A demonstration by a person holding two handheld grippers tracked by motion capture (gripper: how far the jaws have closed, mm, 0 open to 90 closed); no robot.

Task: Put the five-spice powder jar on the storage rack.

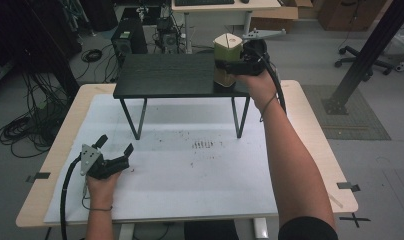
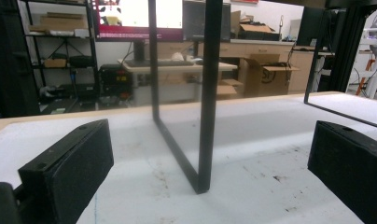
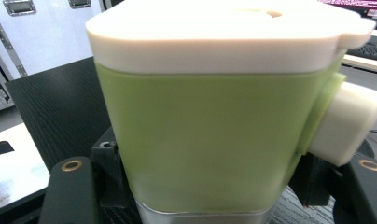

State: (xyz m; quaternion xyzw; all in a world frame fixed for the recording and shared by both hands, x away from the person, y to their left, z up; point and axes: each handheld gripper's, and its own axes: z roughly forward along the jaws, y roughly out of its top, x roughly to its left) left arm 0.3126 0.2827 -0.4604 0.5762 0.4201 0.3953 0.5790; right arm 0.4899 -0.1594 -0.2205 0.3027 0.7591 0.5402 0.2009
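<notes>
A green container (image 1: 226, 56) with a cream lid stands upright on the right end of a low black stand (image 1: 165, 75). My right gripper (image 1: 225, 67) is shut on the container's lower body, one jaw on each side. In the right gripper view the container (image 3: 210, 135) fills the space between the jaws of that gripper (image 3: 214, 196); a cream knob (image 3: 347, 121) juts from its right side. My left gripper (image 1: 116, 145) rests open on the white mat (image 1: 190, 170) at the near left. Nothing lies between the left gripper's (image 2: 210, 163) pads, and a stand leg (image 2: 209, 93) rises beyond them.
The black stand's legs (image 1: 131, 117) rest on the mat's far half. Dark specks (image 1: 202, 144) mark the mat's middle. The wooden table edge (image 1: 317, 130) runs along the right. Cables (image 1: 20, 132) lie on the floor at left, and a black pillar (image 1: 370, 50) stands at right.
</notes>
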